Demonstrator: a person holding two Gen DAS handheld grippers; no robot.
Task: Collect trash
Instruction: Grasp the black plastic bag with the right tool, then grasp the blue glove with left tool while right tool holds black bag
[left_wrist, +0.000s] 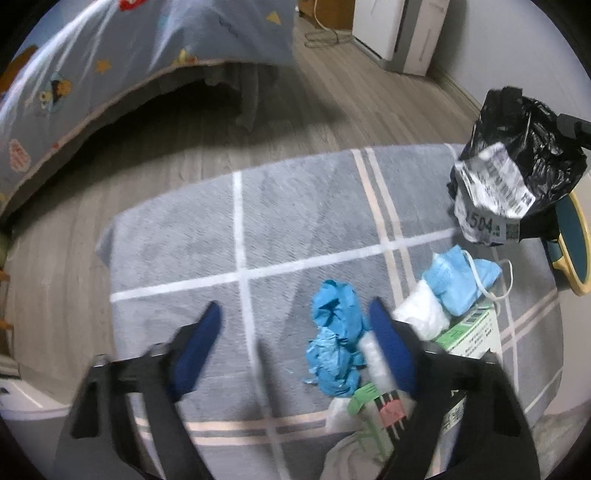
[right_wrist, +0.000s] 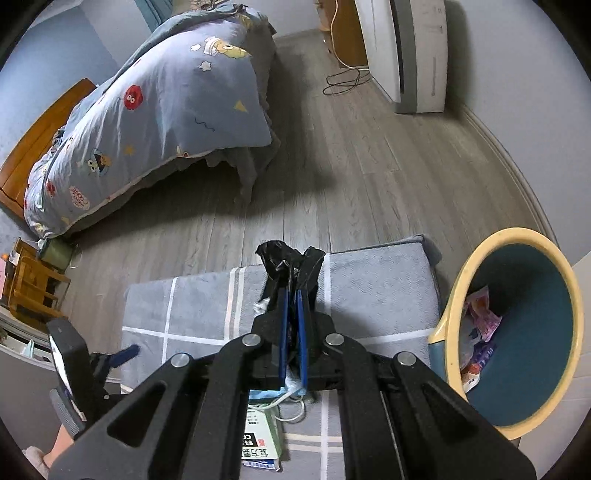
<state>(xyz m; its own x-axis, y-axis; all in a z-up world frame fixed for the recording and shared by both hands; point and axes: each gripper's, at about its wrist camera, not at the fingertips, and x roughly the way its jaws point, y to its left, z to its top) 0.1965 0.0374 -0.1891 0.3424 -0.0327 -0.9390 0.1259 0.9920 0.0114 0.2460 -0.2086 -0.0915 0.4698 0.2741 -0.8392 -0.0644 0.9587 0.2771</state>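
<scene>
In the left wrist view my left gripper hangs open over a grey checked rug. A crumpled blue glove lies between its fingers, close to the right one, and the pads do not press on it. To the right lie a blue face mask, a white tissue and a green-and-white box. My right gripper is shut on the top of a black plastic bag. That black bag hangs above the rug's far right corner, with a crumpled white shipping label on it.
A teal bin with a yellow rim stands right of the rug, with wrappers inside. A bed with a cartoon quilt fills the far left. A white appliance and a cable are at the back, a wooden stool at left.
</scene>
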